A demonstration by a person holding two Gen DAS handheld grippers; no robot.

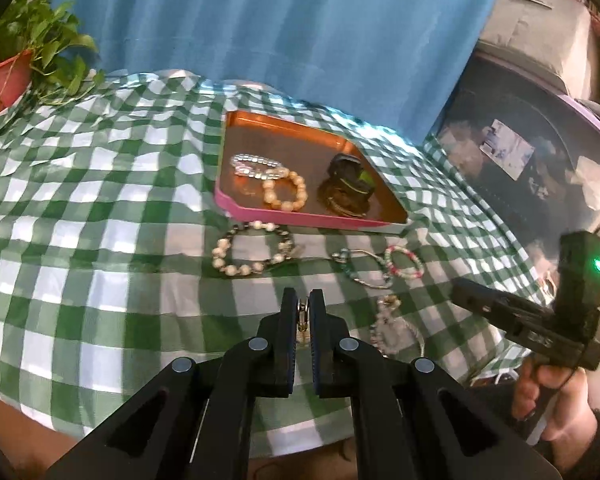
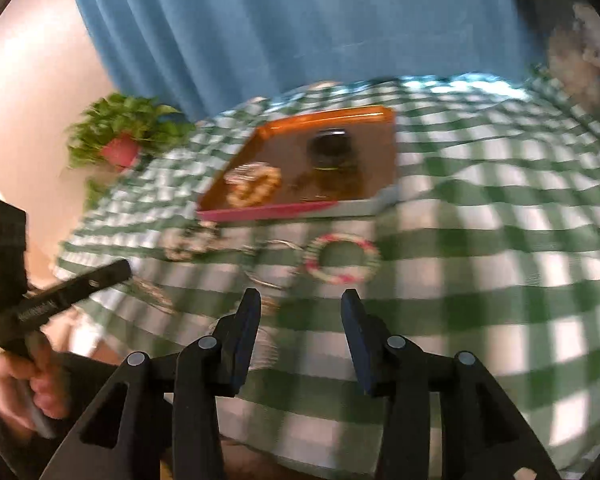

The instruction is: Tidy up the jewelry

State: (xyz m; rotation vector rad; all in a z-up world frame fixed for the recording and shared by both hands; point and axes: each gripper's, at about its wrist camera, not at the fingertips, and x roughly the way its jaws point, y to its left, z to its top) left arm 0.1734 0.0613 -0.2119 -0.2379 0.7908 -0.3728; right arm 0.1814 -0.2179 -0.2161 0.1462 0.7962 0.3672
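Observation:
My left gripper (image 1: 302, 295) is shut on a small silver and gold metal trinket (image 1: 303, 314), held just above the checked cloth. In front of it lie a pearl and dark bead bracelet (image 1: 252, 254), a thin chain bracelet (image 1: 360, 270), a pink and green bead bracelet (image 1: 404, 262) and a clear bead bracelet (image 1: 392, 330). The pink-walled tray (image 1: 300, 218) behind them holds a pearl bracelet (image 1: 285, 190), a clear bead bracelet (image 1: 252, 164) and dark pieces (image 1: 346, 186). In the blurred right wrist view, my right gripper (image 2: 302, 306) is open and empty, short of the pink and green bracelet (image 2: 342, 260).
A green and white checked cloth (image 1: 100, 200) covers the table, with a blue curtain (image 1: 260, 20) behind it. A potted plant (image 1: 16, 68) stands at the far left corner. A hand (image 1: 548, 392) holds the right gripper's handle at the near right edge. A dark domed object (image 1: 520, 168) stands at the right.

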